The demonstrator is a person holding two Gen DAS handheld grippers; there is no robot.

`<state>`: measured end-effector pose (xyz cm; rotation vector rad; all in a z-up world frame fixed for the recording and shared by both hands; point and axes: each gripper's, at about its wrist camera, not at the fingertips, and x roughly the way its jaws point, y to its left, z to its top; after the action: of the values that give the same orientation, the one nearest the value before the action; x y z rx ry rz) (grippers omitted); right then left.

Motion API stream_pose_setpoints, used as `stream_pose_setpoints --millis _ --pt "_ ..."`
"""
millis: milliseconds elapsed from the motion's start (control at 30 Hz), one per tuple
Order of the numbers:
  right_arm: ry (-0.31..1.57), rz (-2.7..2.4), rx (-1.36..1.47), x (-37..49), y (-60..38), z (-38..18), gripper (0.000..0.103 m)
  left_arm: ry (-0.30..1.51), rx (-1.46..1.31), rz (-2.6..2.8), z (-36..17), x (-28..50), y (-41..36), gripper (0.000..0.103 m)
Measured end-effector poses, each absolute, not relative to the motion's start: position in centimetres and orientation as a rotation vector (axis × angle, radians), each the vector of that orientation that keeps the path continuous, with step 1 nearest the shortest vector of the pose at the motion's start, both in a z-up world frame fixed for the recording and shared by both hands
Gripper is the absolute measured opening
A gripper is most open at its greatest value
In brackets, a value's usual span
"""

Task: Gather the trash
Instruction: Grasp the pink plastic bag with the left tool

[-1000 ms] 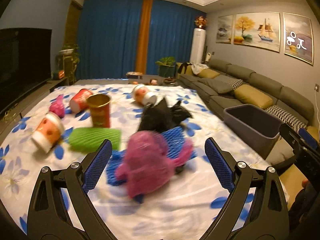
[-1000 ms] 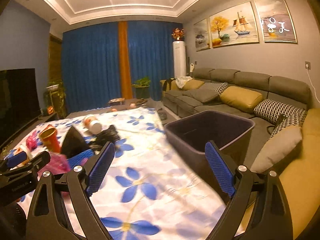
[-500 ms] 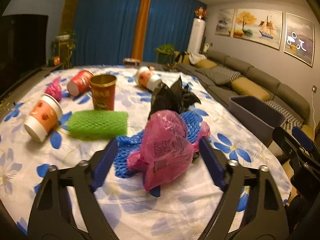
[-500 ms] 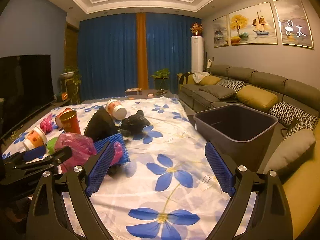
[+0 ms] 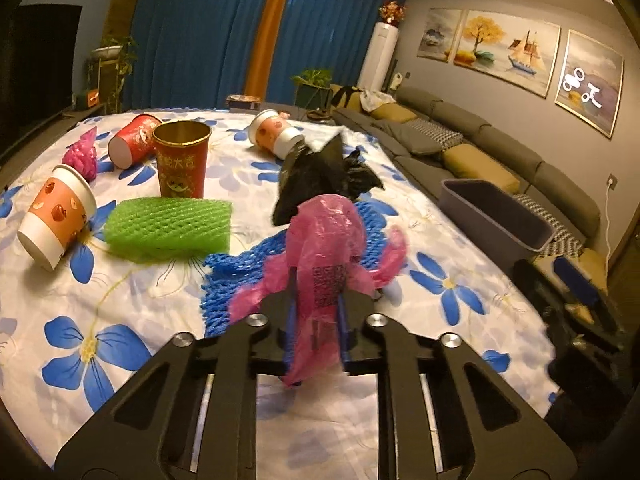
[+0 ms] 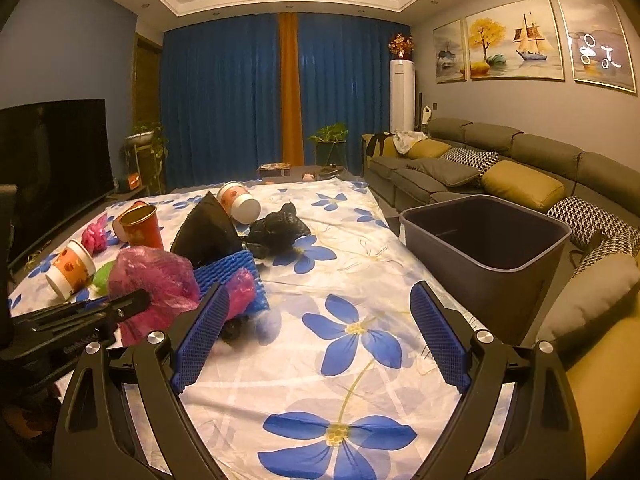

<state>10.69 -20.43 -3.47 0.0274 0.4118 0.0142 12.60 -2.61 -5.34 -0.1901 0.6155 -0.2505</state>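
My left gripper [image 5: 315,322] is shut on a crumpled pink plastic bag [image 5: 326,246], held just above the flowered table cloth [image 5: 100,296]; the bag also shows in the right wrist view [image 6: 154,276]. Behind it lie a blue foam net [image 5: 244,272], a black bag [image 5: 316,178] and a green foam net [image 5: 170,229]. My right gripper [image 6: 320,336] is open and empty over the cloth, to the right of the left gripper [image 6: 80,316]. A grey bin [image 6: 486,240] stands at the table's right edge, also in the left wrist view [image 5: 496,216].
Paper cups lie tipped on the cloth [image 5: 56,216] [image 5: 134,140] [image 5: 276,134], and a red and gold cup [image 5: 182,162] stands upright. A second pink wad [image 5: 82,154] lies far left. A grey sofa [image 6: 520,176] runs along the right.
My left gripper has closed on the pink bag, which was loose between the open fingers before. The right gripper has swung left, facing the table more.
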Motion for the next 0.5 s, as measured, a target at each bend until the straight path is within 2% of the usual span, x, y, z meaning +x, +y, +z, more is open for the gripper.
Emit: stream_pose_setpoints --millis 500 --pt "0.448 0.078 0.008 12.6 -18.6 -3.9 0.089 0.438 -0.285 -0.195 -0.4 8.8 2.8 0.011"
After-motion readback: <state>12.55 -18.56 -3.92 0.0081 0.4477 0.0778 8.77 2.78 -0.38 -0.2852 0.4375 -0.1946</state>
